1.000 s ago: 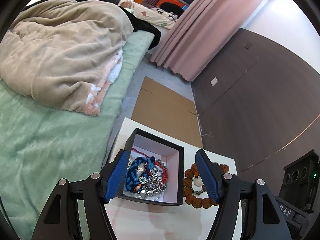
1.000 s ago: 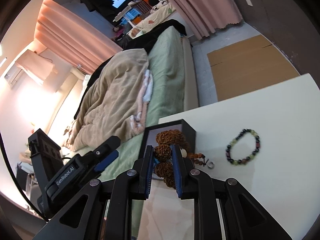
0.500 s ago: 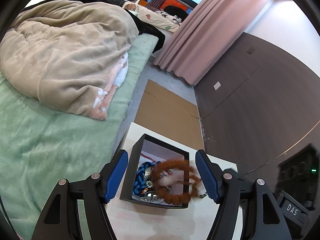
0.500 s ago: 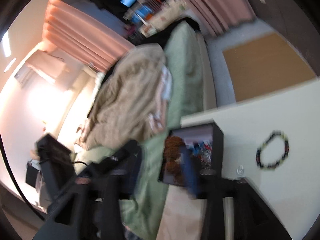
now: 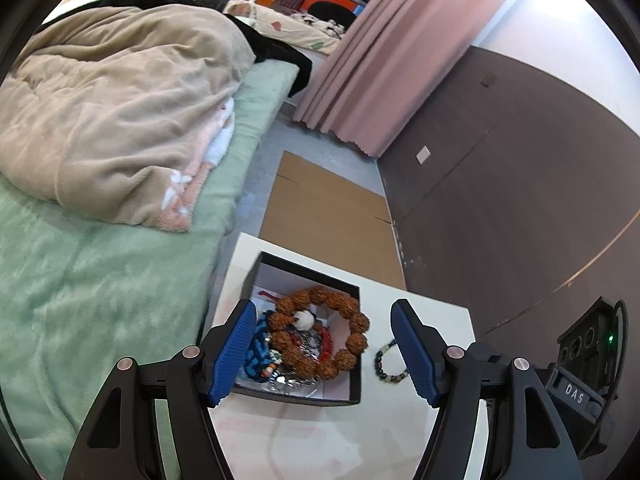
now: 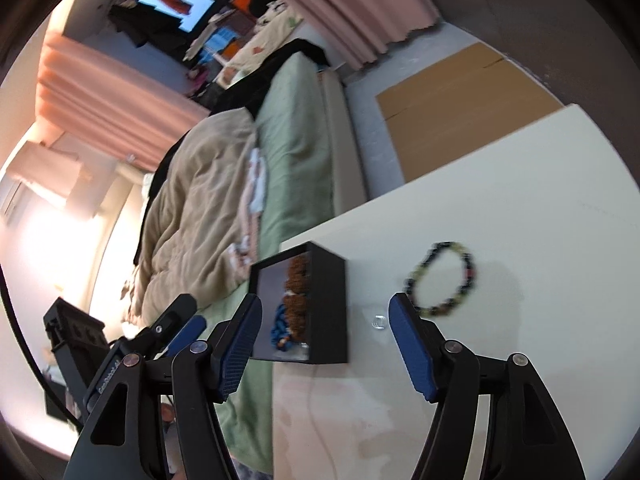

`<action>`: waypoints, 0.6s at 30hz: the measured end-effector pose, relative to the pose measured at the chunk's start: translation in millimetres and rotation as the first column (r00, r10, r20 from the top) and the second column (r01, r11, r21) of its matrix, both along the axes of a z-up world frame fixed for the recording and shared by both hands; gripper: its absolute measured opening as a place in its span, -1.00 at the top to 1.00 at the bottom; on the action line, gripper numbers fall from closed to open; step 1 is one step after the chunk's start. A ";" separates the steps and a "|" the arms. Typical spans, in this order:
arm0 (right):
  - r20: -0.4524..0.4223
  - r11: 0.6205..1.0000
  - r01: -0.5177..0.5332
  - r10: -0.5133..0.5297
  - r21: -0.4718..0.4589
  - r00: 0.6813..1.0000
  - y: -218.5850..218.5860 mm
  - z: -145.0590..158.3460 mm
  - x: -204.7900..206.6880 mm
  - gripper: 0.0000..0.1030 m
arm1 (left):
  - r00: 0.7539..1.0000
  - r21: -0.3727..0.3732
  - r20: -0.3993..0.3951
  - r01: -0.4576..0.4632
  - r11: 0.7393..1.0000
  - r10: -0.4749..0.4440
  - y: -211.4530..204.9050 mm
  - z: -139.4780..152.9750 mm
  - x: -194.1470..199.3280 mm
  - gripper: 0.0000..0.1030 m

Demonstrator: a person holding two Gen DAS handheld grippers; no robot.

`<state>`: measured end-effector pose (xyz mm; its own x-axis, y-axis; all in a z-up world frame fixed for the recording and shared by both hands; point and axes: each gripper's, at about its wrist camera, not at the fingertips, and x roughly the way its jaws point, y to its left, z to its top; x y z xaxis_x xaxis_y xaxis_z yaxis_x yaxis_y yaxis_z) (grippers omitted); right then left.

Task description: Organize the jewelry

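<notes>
Bedroom, white bench (image 5: 424, 312) next to a green bed (image 5: 80, 280). Brown seed-bead bracelet (image 5: 320, 332) lies inside the black box (image 5: 356, 360), on top of a blue braided bracelet (image 5: 256, 352) and silver pieces. Box sits at the bench edge nearest the bed. Dark-and-green bead bracelet (image 6: 442, 280) lies on the bench just beside the box; small clear ring (image 6: 378, 322) between them. Left hand-held gripper (image 5: 324, 354) open, empty, framing the box. Right hand-held gripper (image 6: 326, 344) also spread wide, holding nothing.
</notes>
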<state>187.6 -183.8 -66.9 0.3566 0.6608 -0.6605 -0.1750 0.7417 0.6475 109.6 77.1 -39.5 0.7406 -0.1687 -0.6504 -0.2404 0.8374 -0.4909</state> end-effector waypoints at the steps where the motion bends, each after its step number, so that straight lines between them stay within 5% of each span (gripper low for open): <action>1: 0.001 1.000 0.008 -0.008 -0.006 1.000 -3.6 0.3 -0.3 -0.30 | 1.000 0.005 -0.002 0.008 1.000 -0.008 -3.7 0.0 1.0 -0.37; 8: 0.020 0.998 0.062 -0.062 -0.024 0.998 -26.7 6.6 -7.1 -0.63 | 0.997 0.041 -0.003 0.073 0.996 -0.073 -31.1 -0.6 7.1 -0.37; 18: 0.044 0.991 0.119 -0.117 -0.059 0.992 -51.4 12.9 -5.8 -0.64 | 0.989 0.109 -0.025 0.146 0.983 -0.144 -64.3 -6.8 18.4 -0.37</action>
<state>181.9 -235.2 -54.1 0.4568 0.5713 -0.6818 -0.1090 0.7967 0.5945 128.0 12.8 -46.3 0.7025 -0.1998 -0.6831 -0.1201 0.9127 -0.3905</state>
